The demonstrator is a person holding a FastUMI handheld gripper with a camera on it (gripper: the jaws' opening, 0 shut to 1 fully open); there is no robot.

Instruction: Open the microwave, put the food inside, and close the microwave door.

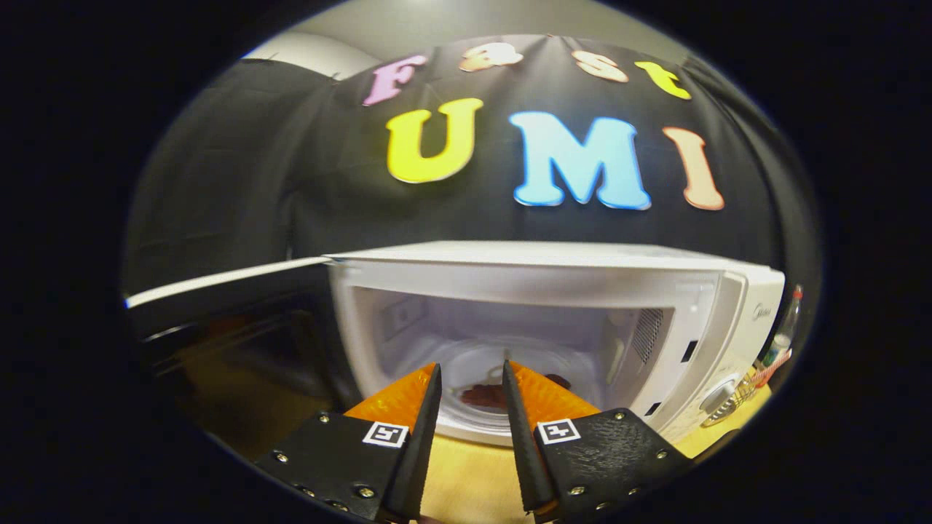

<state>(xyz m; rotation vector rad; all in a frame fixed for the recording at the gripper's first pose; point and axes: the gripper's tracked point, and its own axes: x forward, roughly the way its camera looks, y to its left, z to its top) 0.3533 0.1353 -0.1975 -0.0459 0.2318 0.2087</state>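
The microwave (553, 291) stood open just ahead of the gripper (471, 378). Its door (226, 280) was swung out wide to the left of the gripper, seen nearly edge-on, with its dark inner face turned toward the cavity. So the first step, opening, looked done.

Inside the cavity, on the round turntable (473, 364), lay a dark reddish piece of food (484, 397). It showed in the gap between the fingers and a little beyond their tips, low on the cavity floor. The second step, putting the food in, also appeared done. What the food was could not be told; it was small and partly hidden by the fingers.

The gripper was empty. Its two fingers stood parted with a moderate gap, neither wide nor pinched, and neither touched the food. The tips pointed straight into the microwave's mouth, seemingly at or just outside the front sill, above the wooden tabletop (466, 480).

What remained, by this view, was to close the door. That would likely mean drawing back from the opening, moving out to the left, and pushing the door shut.

Off to the right of the gripper, past the control panel (717, 397), stood a bottle (785, 335) and a wire basket (743, 386).
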